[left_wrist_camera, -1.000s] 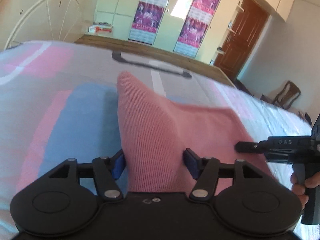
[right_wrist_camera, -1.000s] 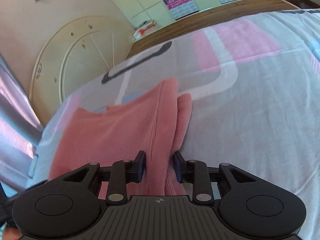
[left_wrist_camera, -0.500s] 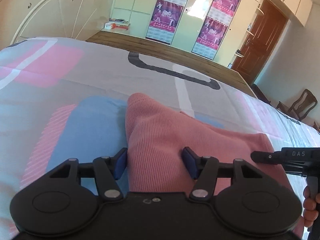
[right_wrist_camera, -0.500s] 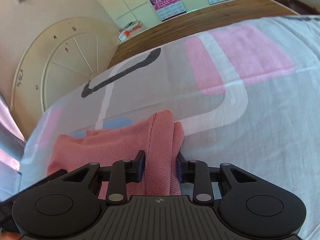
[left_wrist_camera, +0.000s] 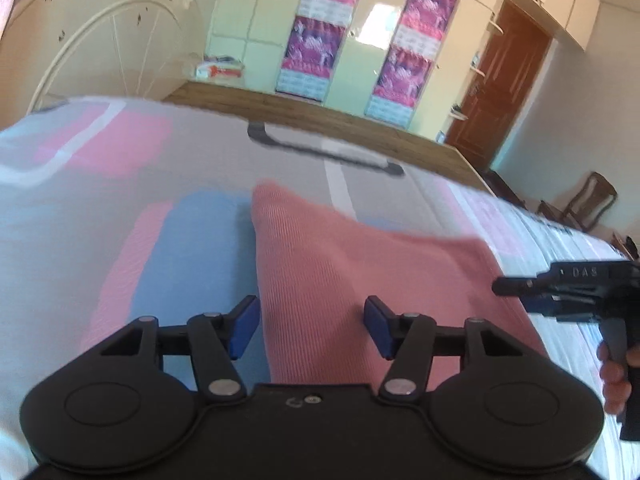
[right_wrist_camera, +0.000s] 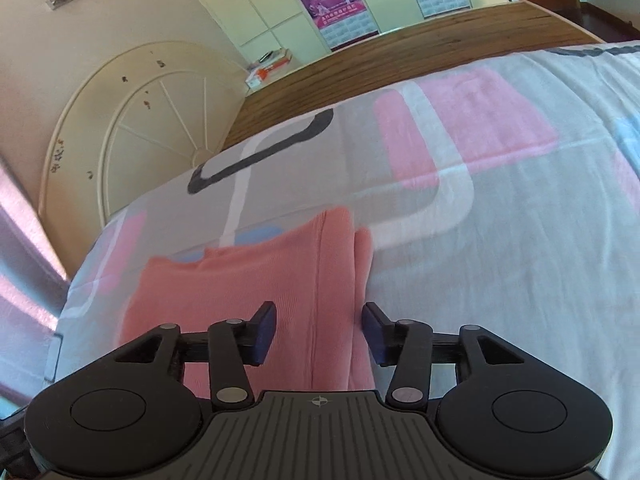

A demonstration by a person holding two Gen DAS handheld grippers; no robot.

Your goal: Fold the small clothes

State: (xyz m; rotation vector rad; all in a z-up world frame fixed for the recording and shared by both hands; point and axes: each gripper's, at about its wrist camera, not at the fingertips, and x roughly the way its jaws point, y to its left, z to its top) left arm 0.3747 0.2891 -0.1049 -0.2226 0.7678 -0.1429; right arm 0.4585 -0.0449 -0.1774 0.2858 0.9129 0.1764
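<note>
A pink ribbed knit garment (left_wrist_camera: pixel 340 272) lies folded on the patterned bedsheet (left_wrist_camera: pixel 100 200). My left gripper (left_wrist_camera: pixel 312 326) is open, its blue pads apart over the garment's left near part. My right gripper (right_wrist_camera: pixel 320 334) is open over the garment (right_wrist_camera: pixel 248 292) at its right folded edge, where a seam and a second layer show. The right gripper also shows in the left wrist view (left_wrist_camera: pixel 560 292), held by a hand at the garment's right side.
The sheet (right_wrist_camera: pixel 500 240) has pink, blue, grey and white blocks. A cream headboard (right_wrist_camera: pixel 140 128) stands at the left. A wooden footboard (left_wrist_camera: pixel 320 120), cupboards with posters (left_wrist_camera: pixel 316 28), a brown door (left_wrist_camera: pixel 504 80) and a chair (left_wrist_camera: pixel 584 200) lie beyond.
The right gripper has opened and let go of the garment's folded edge. The left gripper has opened wider. Both have drawn back a little, and the garment lies flat.
</note>
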